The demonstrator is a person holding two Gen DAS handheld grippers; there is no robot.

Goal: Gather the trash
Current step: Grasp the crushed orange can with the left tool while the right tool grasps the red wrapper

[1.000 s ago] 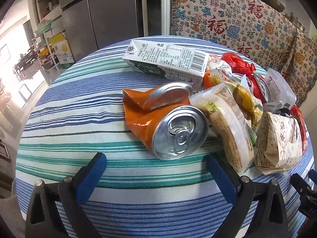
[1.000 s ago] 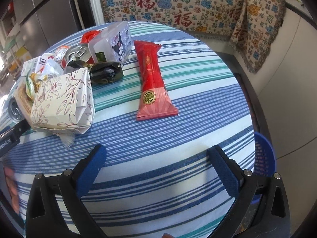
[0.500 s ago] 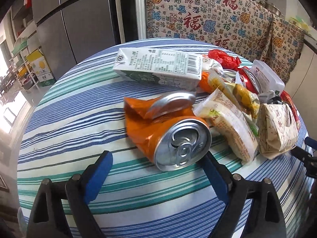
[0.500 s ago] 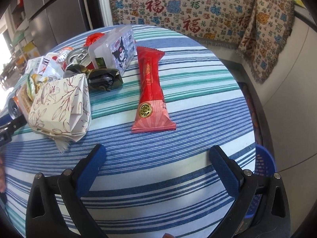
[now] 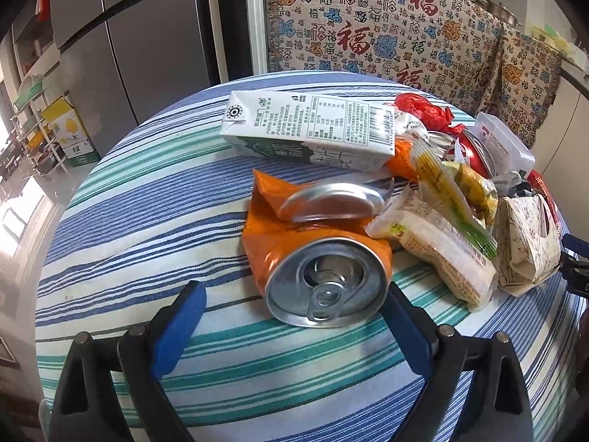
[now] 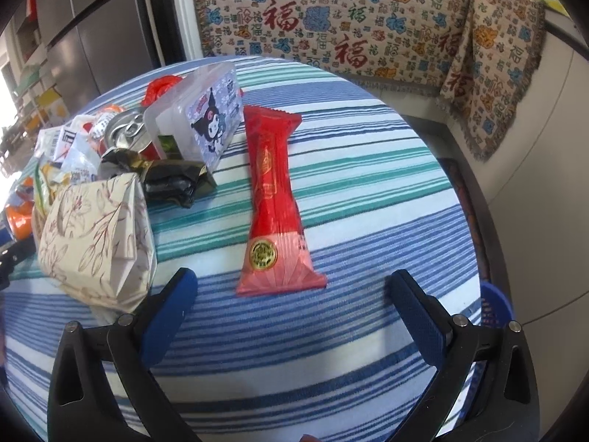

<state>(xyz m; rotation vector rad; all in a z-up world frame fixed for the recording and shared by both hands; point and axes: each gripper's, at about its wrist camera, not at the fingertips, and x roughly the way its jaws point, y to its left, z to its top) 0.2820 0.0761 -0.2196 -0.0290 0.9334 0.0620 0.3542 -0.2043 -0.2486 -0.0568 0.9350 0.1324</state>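
Left wrist view: my left gripper [image 5: 291, 304] is spread, jaws opening, with the crushed orange can [image 5: 324, 258] at frame centre, its lid rim between the pads but unpressed. It looks light, thin and dented; I'd pinch across the stiff rim.

Right wrist view: my right gripper [image 6: 292, 296] is released; the red wrapper [image 6: 274, 199] lies just ahead, limp, slippery film.

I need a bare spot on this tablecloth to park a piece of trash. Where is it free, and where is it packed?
Free: the striped cloth left of the crushed orange can and milk carton, out to the table's edge; also the cloth right of the red wrapper, toward the blue basket. Packed: the heap from carton and can across to the floral paper box and clear plastic tub.
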